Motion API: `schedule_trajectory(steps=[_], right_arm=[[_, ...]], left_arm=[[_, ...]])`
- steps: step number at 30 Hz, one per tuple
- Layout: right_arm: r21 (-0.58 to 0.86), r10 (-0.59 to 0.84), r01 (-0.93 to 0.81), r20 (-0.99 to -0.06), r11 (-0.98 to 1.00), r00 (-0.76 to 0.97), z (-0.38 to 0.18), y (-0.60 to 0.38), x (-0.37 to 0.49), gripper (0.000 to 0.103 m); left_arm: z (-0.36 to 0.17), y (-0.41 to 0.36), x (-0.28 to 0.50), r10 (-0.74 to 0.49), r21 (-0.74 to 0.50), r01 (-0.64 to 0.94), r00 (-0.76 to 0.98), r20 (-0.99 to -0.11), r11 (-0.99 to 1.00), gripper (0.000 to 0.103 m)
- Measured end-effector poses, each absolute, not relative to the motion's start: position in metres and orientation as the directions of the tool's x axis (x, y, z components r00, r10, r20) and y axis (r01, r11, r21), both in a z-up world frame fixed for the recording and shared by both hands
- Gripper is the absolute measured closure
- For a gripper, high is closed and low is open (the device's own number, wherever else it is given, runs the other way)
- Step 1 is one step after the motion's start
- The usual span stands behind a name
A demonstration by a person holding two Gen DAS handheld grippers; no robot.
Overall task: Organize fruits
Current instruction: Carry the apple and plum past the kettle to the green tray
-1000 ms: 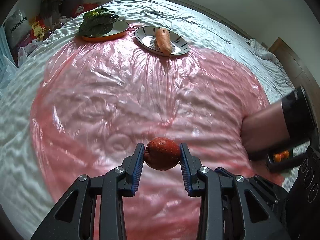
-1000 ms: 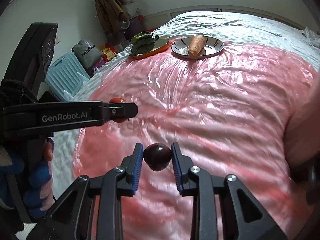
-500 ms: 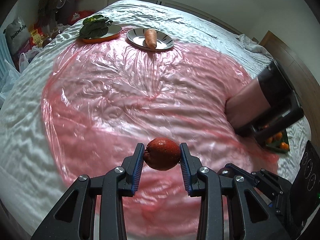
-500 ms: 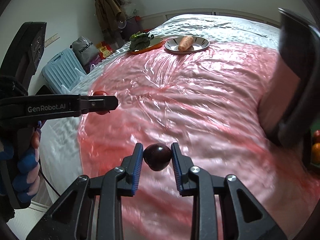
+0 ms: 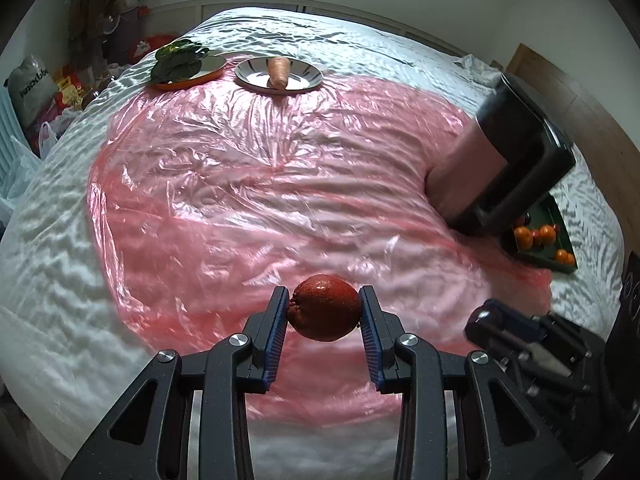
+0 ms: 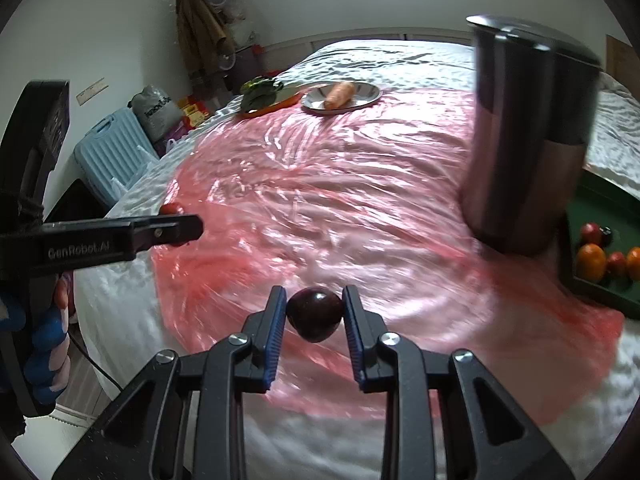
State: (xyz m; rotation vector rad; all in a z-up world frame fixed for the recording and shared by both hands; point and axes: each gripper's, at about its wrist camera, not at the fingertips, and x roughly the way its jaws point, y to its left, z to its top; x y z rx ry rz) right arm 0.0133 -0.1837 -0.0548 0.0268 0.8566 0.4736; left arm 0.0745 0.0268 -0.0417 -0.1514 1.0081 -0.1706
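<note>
Currently, the left gripper pinches a red-orange fruit between its 2 blue-padded fingers, with both pads pressed against the fruit's sides. The fruit hangs clear above the pink plastic sheet that covers the middle of the white bedspread.

The right gripper pinches a dark purple-red fruit in the same way, 1 pad on each side, also held above the pink sheet. In the right wrist view the left gripper enters from the left edge, seen side-on, with its red fruit partly hidden behind the finger; a blue-gloved hand holds its handle.

A green tray lies at the right edge of the bed, just beside the pink sheet. It contains several small orange and red fruits. A dark metallic cylindrical container stands on the sheet near the tray and hides part of it in both views.

At the far side of the sheet, 2 plates sit close together: an orange-rimmed plate bearing leafy greens, and a striped plate bearing a carrot. Both are well apart from the grippers.

Beside the bed, a pale blue suitcase and several bags stand on the floor.
</note>
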Motion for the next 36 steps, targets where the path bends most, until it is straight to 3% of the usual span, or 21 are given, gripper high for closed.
schedule_trajectory(steps=[19, 36], right_arm=[[0.228, 0.324, -0.231, -0.703, 0.946, 0.633, -0.060, -0.277, -0.010, 0.059], [0.278, 0.225, -0.032, -0.700, 0.960, 0.678, -0.079, -0.390, -0.017, 0.059]], left_arm=[[-0.054, -0.059, 0.044, -0.187, -0.112, 0.170, 0.539, -0.821, 0.979, 0.072], [-0.057, -0.172, 0.037, -0.292, -0.112, 0.369, 0.481, -0.827, 0.923, 0.072]])
